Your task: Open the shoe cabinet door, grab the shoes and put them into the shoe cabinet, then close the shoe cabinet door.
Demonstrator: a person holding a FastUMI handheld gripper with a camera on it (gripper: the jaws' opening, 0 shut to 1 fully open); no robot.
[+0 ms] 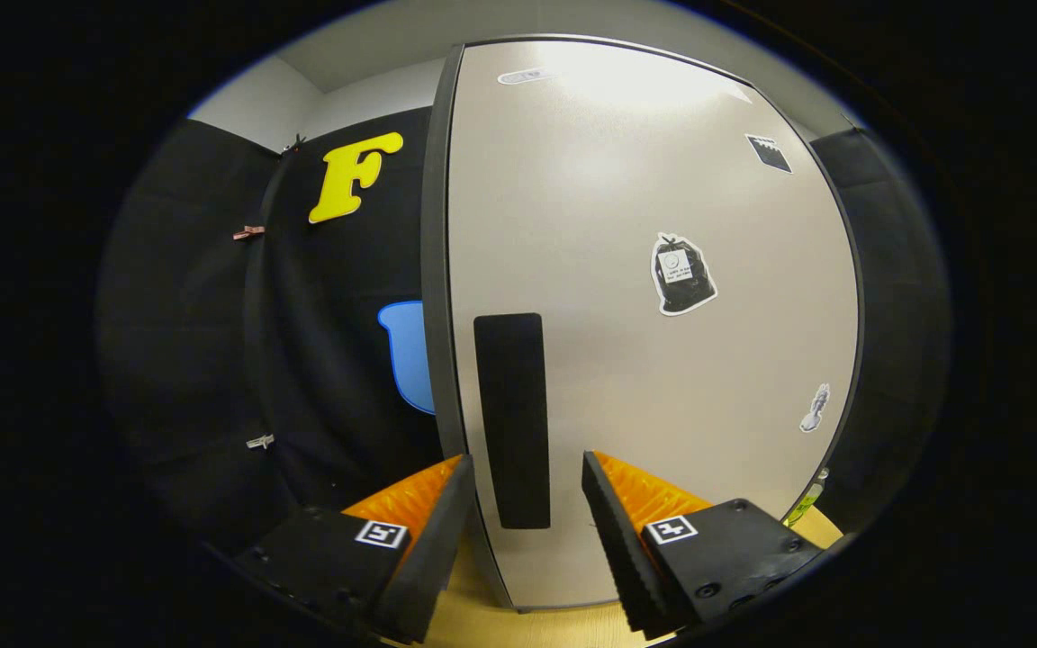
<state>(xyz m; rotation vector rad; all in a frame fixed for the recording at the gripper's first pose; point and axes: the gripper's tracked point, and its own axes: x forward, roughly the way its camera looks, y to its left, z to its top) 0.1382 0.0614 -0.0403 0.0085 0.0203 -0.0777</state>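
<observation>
To the left of the gripper (pixel 526 504), the black cloth wall (pixel 212 360) of the booth is seen hanging well beyond the left finger, with two small clips (pixel 259 441) pinned to it, presumably to keep the cloth taut.

Straight ahead, the shoe cabinet door (pixel 644 360) is seen, pale and flat, with its dark left edge (pixel 436 270) lying just beyond the left fingertip. The door appears to be shut or nearly so, though the cabinet body behind it is hidden and this cannot be settled. A dark upright handle (pixel 509 418) is set close to that edge, where pulling is easiest.

The gripper is held with its fingers spread apart and nothing clamped between them. The handle is framed in the gap, just ahead of the tips, and the left finger is placed outside the door's edge while the right finger faces the door's front. This placing is judged to be a line-up for closing on the handle and edge so that the door can be swung. The first step, opening the door, is therefore taken to be in hand and not yet done.

Further right on the door, a few stickers (pixel 682 274) are stuck. Beneath the fingers, a wooden counter (pixel 482 621) is seen carrying the cabinet. Beyond the right finger, past the door's far edge, a small greenish thing (pixel 805 506) is glimpsed, too small to be told.
</observation>
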